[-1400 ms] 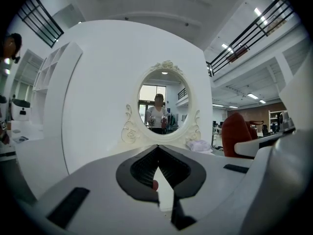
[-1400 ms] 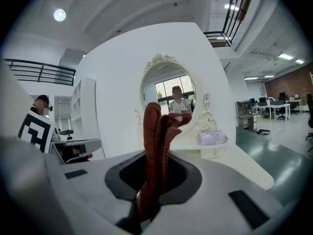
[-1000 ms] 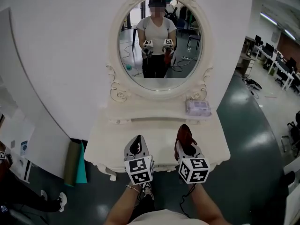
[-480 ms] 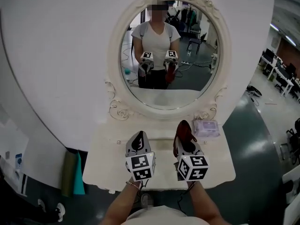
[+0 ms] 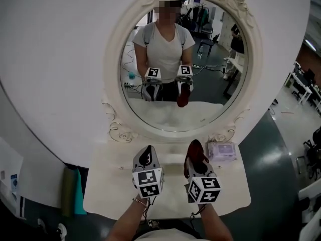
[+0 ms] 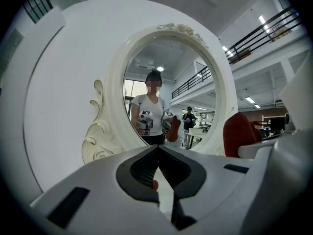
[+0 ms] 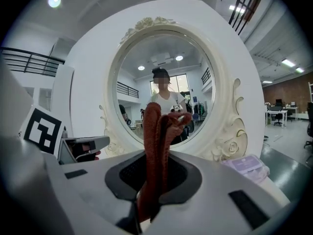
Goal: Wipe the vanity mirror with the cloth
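The oval vanity mirror [image 5: 165,112] in its ornate white frame [image 5: 113,69] stands straight ahead on a white vanity table [image 5: 108,185]. My right gripper [image 5: 197,159] is shut on a red-brown cloth [image 5: 193,147] that sticks up from the jaws, held above the tabletop and apart from the glass. In the right gripper view the cloth [image 7: 155,131] rises in front of the mirror [image 7: 142,82]. My left gripper [image 5: 146,154] hovers beside it, shut on nothing. The left gripper view shows its jaw tips [image 6: 157,150] meeting below the mirror [image 6: 166,82].
A pack of wipes [image 5: 222,150] lies on the table's right rear corner, also seen as the pack [image 7: 247,166] in the right gripper view. A white curved wall [image 5: 55,59] backs the mirror. Green rolled mats [image 5: 70,197] lean at the left. Dark floor [image 5: 281,159] lies to the right.
The view has come closer to the mirror, which now looms larger. Both grippers now hang over the tabletop rather than its front edge. Their grips are unchanged.
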`<act>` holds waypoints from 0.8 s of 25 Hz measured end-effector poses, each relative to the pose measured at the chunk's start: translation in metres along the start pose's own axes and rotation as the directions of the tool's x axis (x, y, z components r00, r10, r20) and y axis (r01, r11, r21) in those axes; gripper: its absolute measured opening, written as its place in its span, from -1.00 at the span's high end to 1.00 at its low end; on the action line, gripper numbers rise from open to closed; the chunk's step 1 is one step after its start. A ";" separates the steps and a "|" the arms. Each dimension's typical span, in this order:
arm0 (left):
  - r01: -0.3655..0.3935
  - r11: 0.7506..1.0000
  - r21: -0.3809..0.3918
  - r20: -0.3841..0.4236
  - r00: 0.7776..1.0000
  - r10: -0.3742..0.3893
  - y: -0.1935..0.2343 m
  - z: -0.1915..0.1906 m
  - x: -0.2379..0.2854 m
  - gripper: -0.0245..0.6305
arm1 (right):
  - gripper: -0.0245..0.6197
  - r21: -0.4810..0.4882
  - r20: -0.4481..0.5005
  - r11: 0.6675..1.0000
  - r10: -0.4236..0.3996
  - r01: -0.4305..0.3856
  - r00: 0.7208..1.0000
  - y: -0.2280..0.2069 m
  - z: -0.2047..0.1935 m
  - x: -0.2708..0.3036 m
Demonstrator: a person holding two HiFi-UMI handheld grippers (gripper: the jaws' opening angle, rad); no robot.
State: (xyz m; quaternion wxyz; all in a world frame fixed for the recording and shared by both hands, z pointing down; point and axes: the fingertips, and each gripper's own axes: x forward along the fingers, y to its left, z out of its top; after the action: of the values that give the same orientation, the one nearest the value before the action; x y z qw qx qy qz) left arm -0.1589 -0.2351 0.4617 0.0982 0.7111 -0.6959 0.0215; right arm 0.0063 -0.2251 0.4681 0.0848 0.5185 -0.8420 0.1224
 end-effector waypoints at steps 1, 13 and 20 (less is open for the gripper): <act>-0.002 1.000 0.000 -0.010 1.000 0.002 -0.001 -0.004 0.003 0.92 | 0.74 0.001 -0.006 1.000 0.002 -0.002 1.000 -0.003 -0.001 0.004; -0.024 1.000 -0.007 -0.015 1.000 0.024 -0.004 0.014 0.024 0.92 | 0.74 -0.051 -0.015 0.995 0.081 -0.082 0.997 -0.011 0.027 0.033; 0.021 1.000 0.022 -0.020 1.000 -0.020 0.004 0.055 0.032 0.92 | 0.74 -0.191 0.010 0.969 0.165 -0.160 0.986 0.011 0.083 0.044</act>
State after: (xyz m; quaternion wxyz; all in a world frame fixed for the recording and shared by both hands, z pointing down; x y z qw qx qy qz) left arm -0.1680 -0.2760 0.4132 0.0971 0.7191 -0.6872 0.0353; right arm -0.0249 -0.2817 0.3996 0.1128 0.4391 -0.8904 0.0416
